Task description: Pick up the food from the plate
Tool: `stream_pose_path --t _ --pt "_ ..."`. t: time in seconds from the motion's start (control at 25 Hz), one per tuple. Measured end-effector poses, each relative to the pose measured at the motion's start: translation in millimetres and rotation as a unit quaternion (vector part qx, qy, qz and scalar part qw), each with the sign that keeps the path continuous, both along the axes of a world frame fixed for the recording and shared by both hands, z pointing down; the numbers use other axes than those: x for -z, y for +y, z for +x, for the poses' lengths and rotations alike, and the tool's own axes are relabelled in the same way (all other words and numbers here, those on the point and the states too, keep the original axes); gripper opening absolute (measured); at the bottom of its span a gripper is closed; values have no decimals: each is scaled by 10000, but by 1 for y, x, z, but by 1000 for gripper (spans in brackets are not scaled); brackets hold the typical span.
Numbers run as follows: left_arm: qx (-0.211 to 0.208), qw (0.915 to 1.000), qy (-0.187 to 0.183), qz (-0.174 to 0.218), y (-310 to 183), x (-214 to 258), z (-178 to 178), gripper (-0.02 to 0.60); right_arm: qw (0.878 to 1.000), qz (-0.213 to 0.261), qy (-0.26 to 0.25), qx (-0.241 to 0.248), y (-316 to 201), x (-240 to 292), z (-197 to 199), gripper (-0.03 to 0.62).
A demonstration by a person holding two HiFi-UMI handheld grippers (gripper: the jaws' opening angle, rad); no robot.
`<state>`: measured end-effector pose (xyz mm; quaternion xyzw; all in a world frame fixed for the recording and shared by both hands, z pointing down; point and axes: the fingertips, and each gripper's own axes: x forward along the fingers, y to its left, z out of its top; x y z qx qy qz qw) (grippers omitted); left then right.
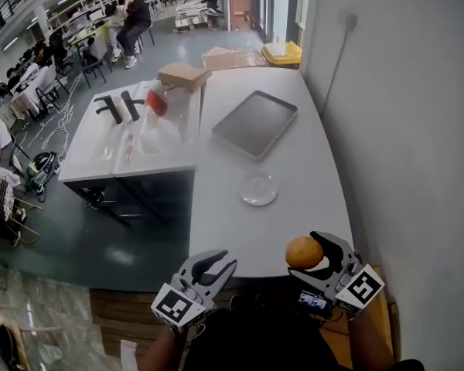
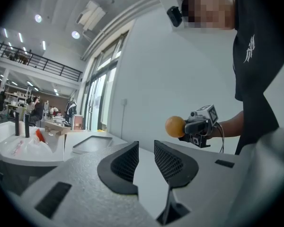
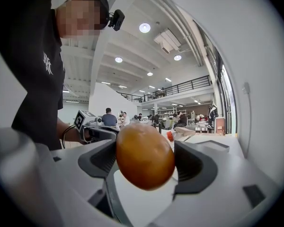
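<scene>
We have the round orange food (image 3: 144,156) clamped in the right gripper (image 1: 309,255), up off the plate (image 1: 244,196) at the table's (image 1: 309,168) near edge, left gripper (image 1: 215,266) slack and empty, so hold a steady, gentle squeeze to avoid crushing.

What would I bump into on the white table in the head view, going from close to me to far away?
Orange round food held in the right tongs → clear plate → grey tray
</scene>
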<state>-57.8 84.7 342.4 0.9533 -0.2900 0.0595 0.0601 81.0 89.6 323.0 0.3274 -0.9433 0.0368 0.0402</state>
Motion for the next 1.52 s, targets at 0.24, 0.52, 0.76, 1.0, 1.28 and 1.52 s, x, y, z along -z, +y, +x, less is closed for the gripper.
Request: stream_pose_path --t 0.24,0.52,0.76,1.0,1.28,1.52 --pt "53 9999 -72 -59 3 -7 18 97 9998 82 -80 148 0 -1 14 342" --pt "29 9999 -85 -57 6 -5 34 97 9994 164 -240 204 -1 3 22 342" --pt "36 9999 -101 -49 13 -8 40 97 9989 96 -370 271 6 0 25 342" --pt "56 9999 -147 31 19 -11 43 97 9991 133 -297 269 11 -2 31 342" --pt "36 9999 -166 -7 25 -7 52 97 9992 100 -267 269 17 -6 35 342" --pt "22 9996 -276 -10 29 -13 58 97 9991 47 -360 212 17 -12 49 342"
